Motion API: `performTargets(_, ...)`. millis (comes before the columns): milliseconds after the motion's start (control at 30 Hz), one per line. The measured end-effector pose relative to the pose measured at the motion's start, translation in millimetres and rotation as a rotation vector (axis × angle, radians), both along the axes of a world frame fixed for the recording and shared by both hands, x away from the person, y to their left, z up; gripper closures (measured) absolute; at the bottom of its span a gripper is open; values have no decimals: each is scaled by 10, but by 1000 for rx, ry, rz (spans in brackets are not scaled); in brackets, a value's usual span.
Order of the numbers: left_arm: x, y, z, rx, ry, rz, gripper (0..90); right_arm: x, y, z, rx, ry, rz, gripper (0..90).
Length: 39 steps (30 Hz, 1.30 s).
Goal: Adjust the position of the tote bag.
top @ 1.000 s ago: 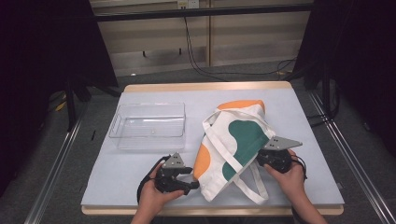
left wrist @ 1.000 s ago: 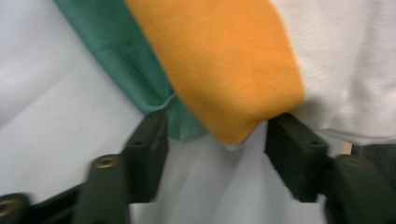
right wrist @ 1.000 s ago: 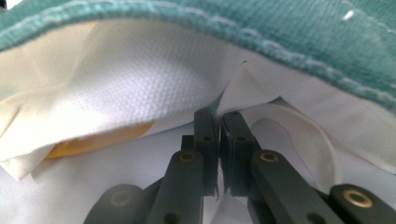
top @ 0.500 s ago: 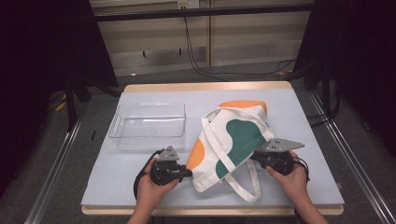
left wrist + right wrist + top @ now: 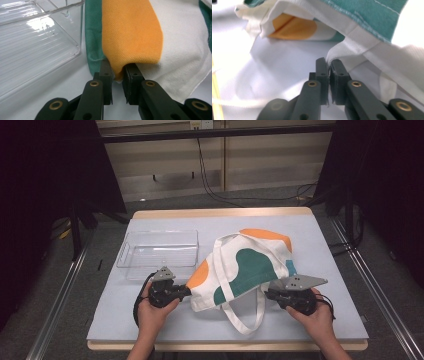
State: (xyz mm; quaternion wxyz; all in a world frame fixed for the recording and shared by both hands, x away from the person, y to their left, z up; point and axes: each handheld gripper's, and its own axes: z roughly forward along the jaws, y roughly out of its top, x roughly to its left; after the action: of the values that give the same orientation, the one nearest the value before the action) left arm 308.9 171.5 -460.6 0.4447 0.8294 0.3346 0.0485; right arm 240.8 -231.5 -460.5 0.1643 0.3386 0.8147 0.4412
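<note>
A white cloth tote bag (image 5: 250,265) with orange and green patches lies on the pale blue table (image 5: 325,250), stretched between both grippers. My left gripper (image 5: 187,291) is at the bag's left corner. Its jaws have just been closing, and in the left gripper view the gripper (image 5: 117,66) pinches a fold of the orange cloth (image 5: 132,32). My right gripper (image 5: 267,294) holds the bag's right edge. Seen in its own view, the right gripper (image 5: 329,62) is shut on a white hem (image 5: 342,53) under the green panel (image 5: 367,22).
A clear plastic tray (image 5: 159,251) stands just behind the left gripper, and its corner (image 5: 75,47) is close to the bag's left edge. A white strap (image 5: 250,320) loops toward the table's front edge. Metal rails run along both sides of the table.
The left gripper has moved left and away from the front edge, and it has closed on the bag's orange corner. The bag now lies spread wider. The right gripper has kept its place.
</note>
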Motion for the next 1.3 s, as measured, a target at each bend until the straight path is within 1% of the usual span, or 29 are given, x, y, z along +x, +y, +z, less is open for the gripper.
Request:
performTargets(33, 2, -11, -1, 5, 3, -7, 793, -20, -25, 17, -23, -10, 2, 823)
performTargets(67, -1, -18, 5, 12, 1, -3, 793, -41, -62, 38, -32, -20, -1, 758)
performTargets(100, -2, -21, 8, 12, 1, -5, 793, -65, -113, 59, -20, -22, -16, 691)
performTargets(133, -3, -21, 11, 16, -2, -7, 793, -92, -174, 79, -24, -28, -22, 682)
performTargets(167, -4, -16, 11, 13, 1, -5, 793, -123, -242, 100, -47, -45, -29, 637)
performTargets(233, -5, -9, 5, 10, 2, -6, 793, -175, -414, 119, -63, -51, -62, 598)
performTargets(300, -8, -12, 3, 14, 4, -2, 793, -200, -609, 116, -74, -59, -93, 529)
performTargets(367, -7, -19, -1, 13, 5, -2, 793, -189, -789, 106, -61, -49, -161, 517)
performTargets(400, -7, -19, -4, 13, 6, 0, 793, -161, -859, 103, -73, -47, -180, 532)
performTargets(467, -9, -17, -6, 11, 9, 0, 793, -61, -958, 82, -115, -50, -236, 509)
performTargets(500, -11, -14, -2, 14, 7, 1, 793, 11, -989, 66, -128, -58, -242, 510)
performTargets(533, -15, -18, 1, 9, 5, 0, 793, 91, -1016, 46, -142, -52, -257, 494)
performTargets(600, -24, -18, 14, 21, -2, -4, 793, 259, -1059, 22, -132, -45, -290, 486)
performTargets(667, -26, -17, 19, 22, -1, -9, 793, 422, -1078, 17, -146, -50, -309, 465)
performTargets(700, -26, -16, 17, 19, 1, -7, 793, 502, -1091, 19, -126, -42, -324, 443)
performTargets(733, -24, -15, 14, 22, 1, -9, 793, 576, -1106, 29, -118, -39, -351, 444)
performTargets(767, -22, -15, 13, 24, -1, -10, 793, 640, -1114, 41, -123, -43, -366, 457)
performTargets(800, -20, -15, 10, 22, 0, -15, 793, 712, -1116, 49, -130, -38, -377, 448)
performTargets(833, -18, -16, 8, 25, -1, -13, 793, 776, -1106, 53, -110, -39, -386, 447)
performTargets(867, -16, -15, 7, 23, -1, -13, 793, 835, -1094, 52, -73, -33, -381, 455)
performTargets(900, -19, -15, 9, 23, -2, -12, 793, 884, -1061, 53, -60, -9, -390, 441)
performTargets(933, -23, -16, 14, 26, -4, -15, 793, 922, -1010, 56, -54, -7, -389, 434)
performTargets(1000, -32, -22, 28, 38, -13, -22, 793, 970, -896, 70, -44, -8, -359, 435)
performTargets(1033, -39, -29, 29, 37, -15, -17, 793, 998, -839, 64, -47, -5, -347, 445)
performTargets(1067, -40, -30, 29, 39, -16, -17, 792, 1025, -781, 47, -64, 5, -332, 461)
performTargets(1100, -39, -28, 29, 40, -18, -17, 793, 1054, -732, 21, -84, 13, -320, 452)
performTargets(1167, -40, -24, 26, 40, -15, -15, 793, 1100, -657, -39, -85, 38, -321, 445)
performTargets(1233, -42, -29, 29, 41, -19, -14, 792, 1143, -589, -99, -111, 70, -300, 441)
performTargets(1300, -40, -34, 31, 46, -19, -17, 793, 1177, -544, -145, -129, 81, -302, 439)
